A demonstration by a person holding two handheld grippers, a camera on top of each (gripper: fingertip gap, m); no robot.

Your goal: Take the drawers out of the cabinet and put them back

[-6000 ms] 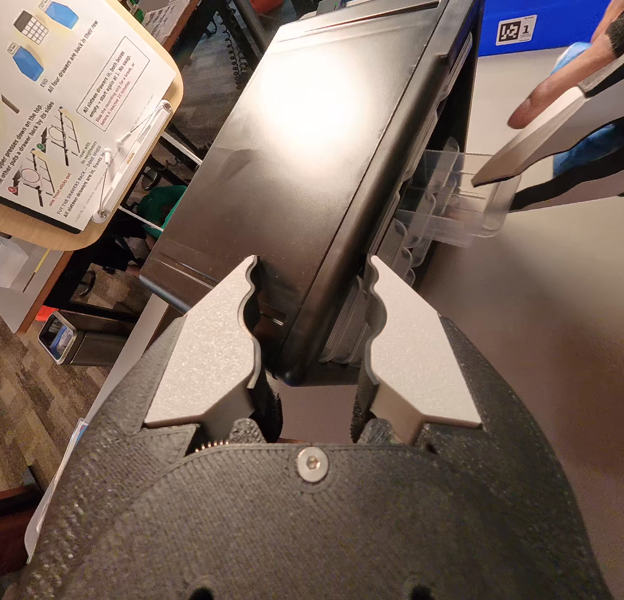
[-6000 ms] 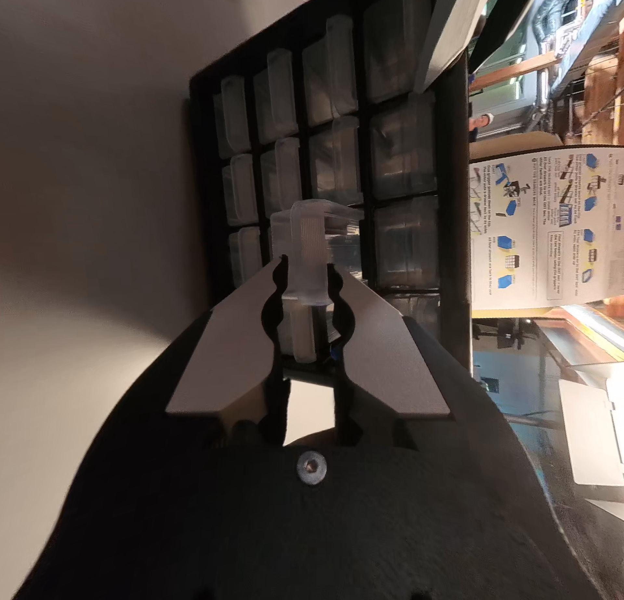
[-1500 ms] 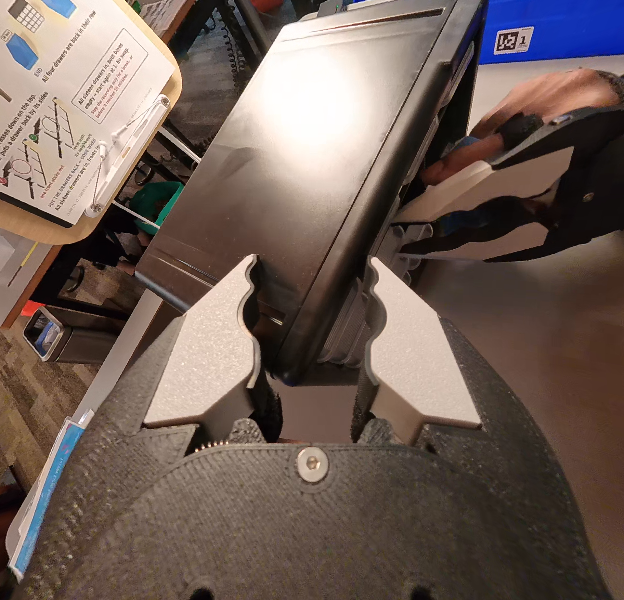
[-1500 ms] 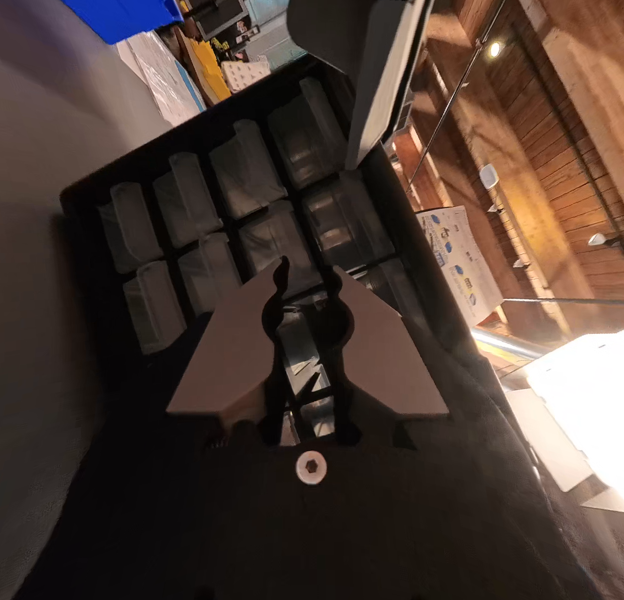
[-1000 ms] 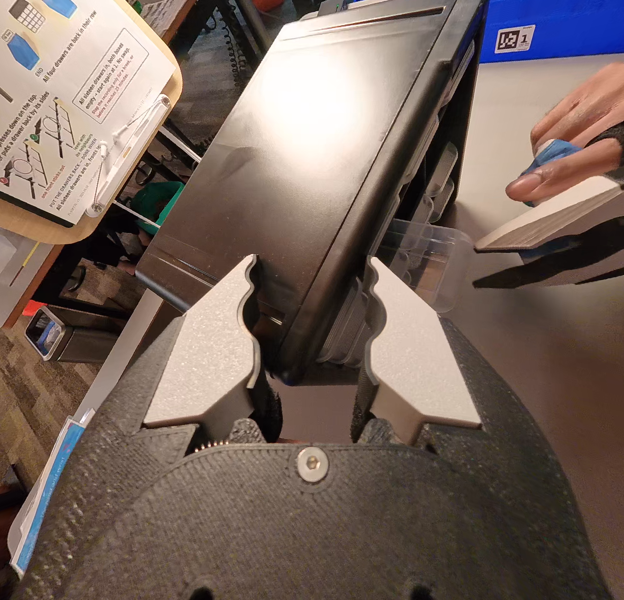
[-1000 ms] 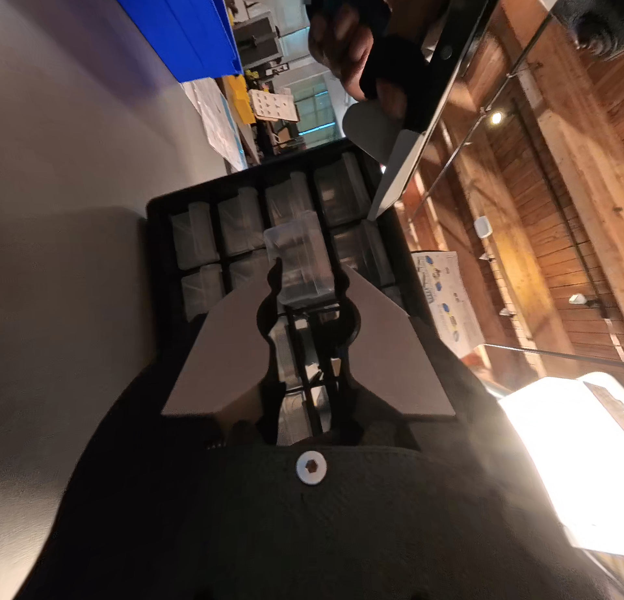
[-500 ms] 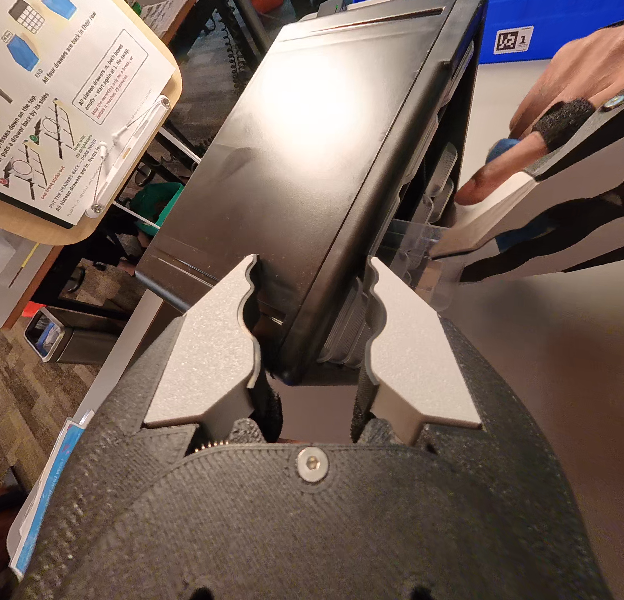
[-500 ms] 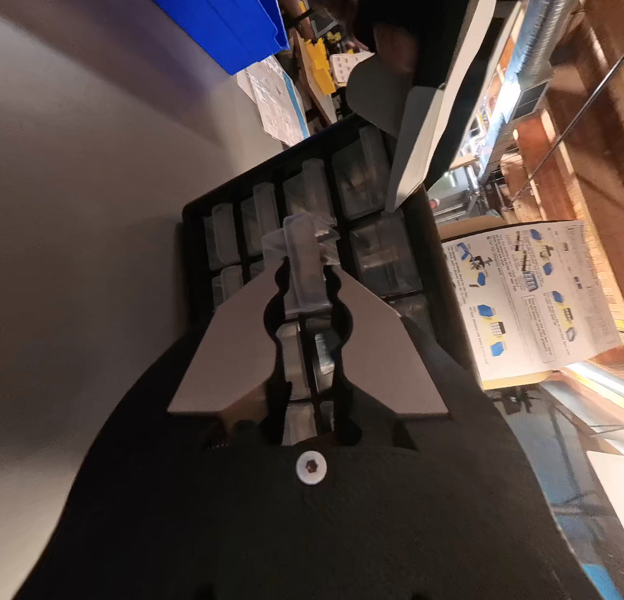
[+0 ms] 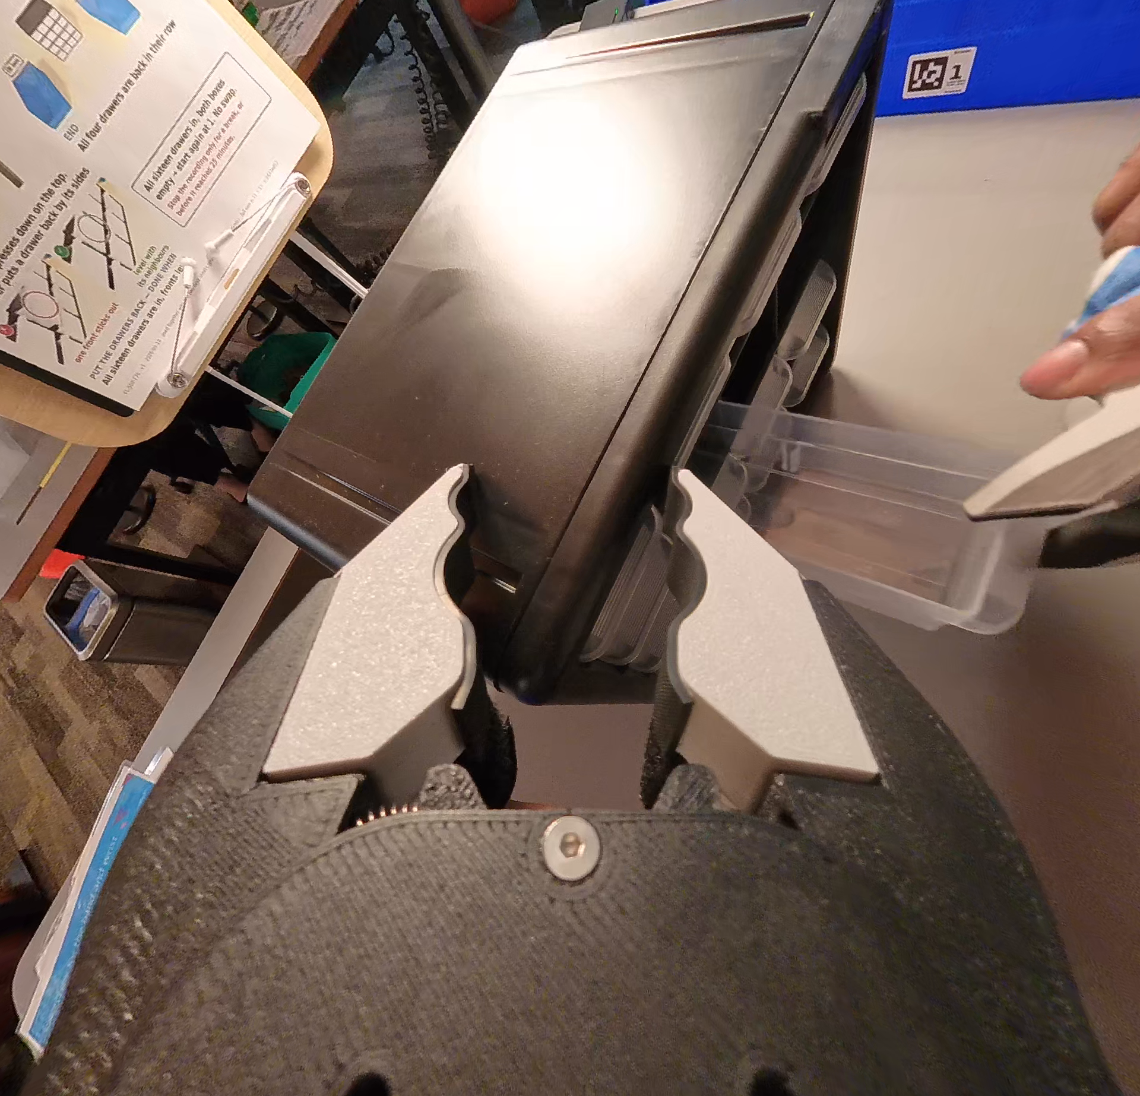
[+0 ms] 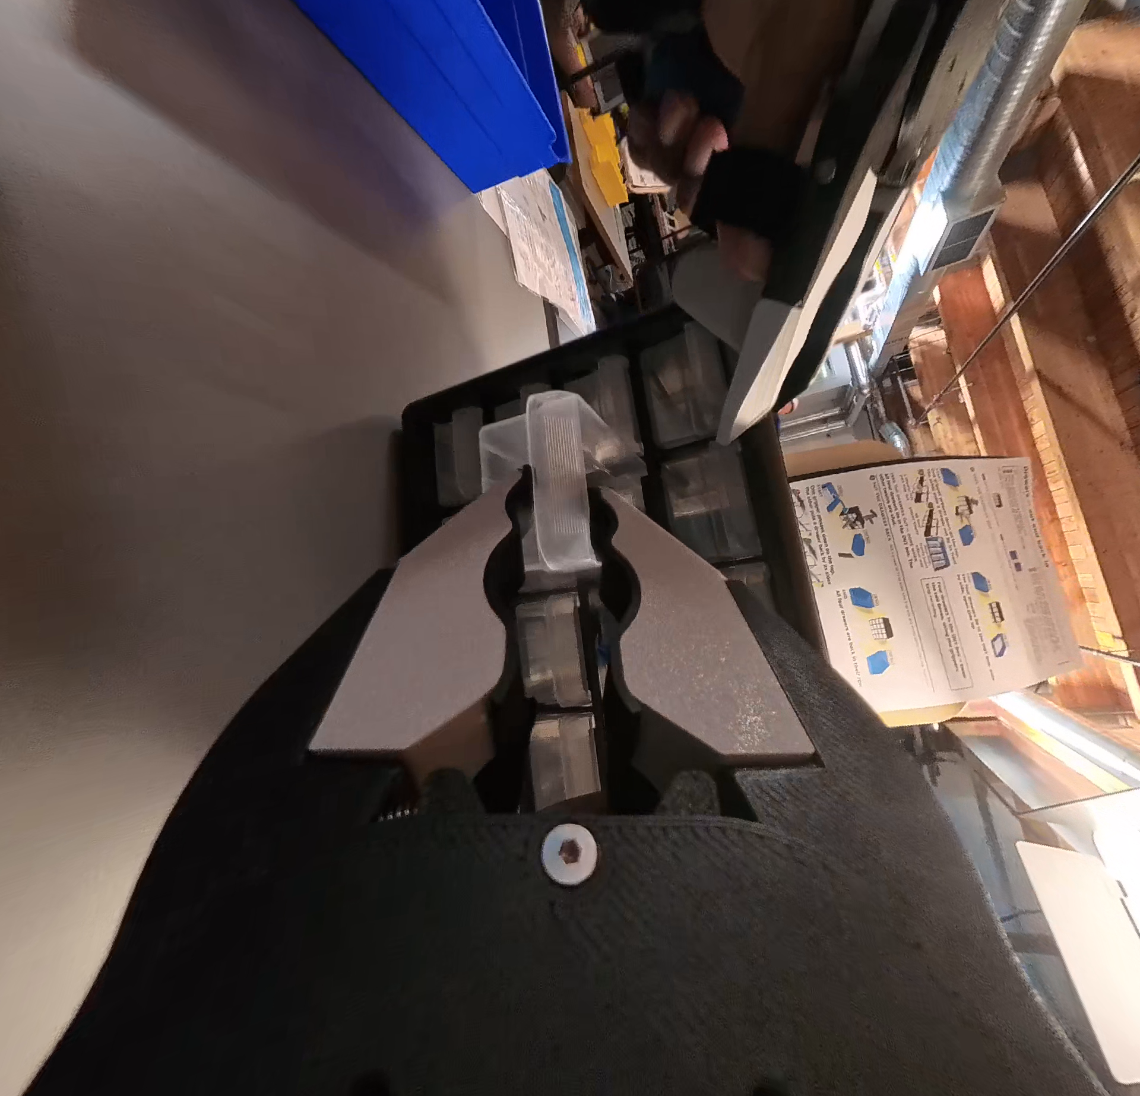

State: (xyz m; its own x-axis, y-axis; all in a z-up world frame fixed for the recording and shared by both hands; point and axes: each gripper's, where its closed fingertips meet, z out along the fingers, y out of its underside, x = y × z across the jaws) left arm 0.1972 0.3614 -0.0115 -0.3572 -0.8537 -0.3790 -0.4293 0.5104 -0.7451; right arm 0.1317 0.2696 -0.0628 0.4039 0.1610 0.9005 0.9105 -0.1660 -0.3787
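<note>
Item: black cabinet (image 9: pixel 574 301), standing on the grey table (image 9: pixel 1018 758); landmark for all entries below.

Left gripper (image 9: pixel 570 499): set down over the cabinet's near top corner, fingers (image 9: pixel 395 622) spread to either side of the front edge. Jaws apart; nothing pinched, the tool apparently bracing the cabinet from above.

Right gripper (image 10: pixel 558 511): in front of the cabinet's drawer face, jaws closed on the ribbed pull tab of a clear drawer (image 10: pixel 558 480). Both fingers (image 10: pixel 678 604) press the tab's sides.

Clear drawer (image 9: pixel 863 511): drawn well out of its slot in a lower row of the cabinet front, extending rightward from it; its rear end looks to be at or just inside the opening, though glare on the plastic makes this uncertain.

Other drawers (image 10: pixel 703 505): seated in the cabinet's grid.

Blue bin (image 9: pixel 1018 24): behind the cabinet.

Instruction sheet (image 9: pixel 123 159): left of the cabinet, on a clipboard.

Step in hand: judged to be extraction of one drawer. Next move calls for a straight, level pull clear of the slot while the cabinet stays pinned.
</note>
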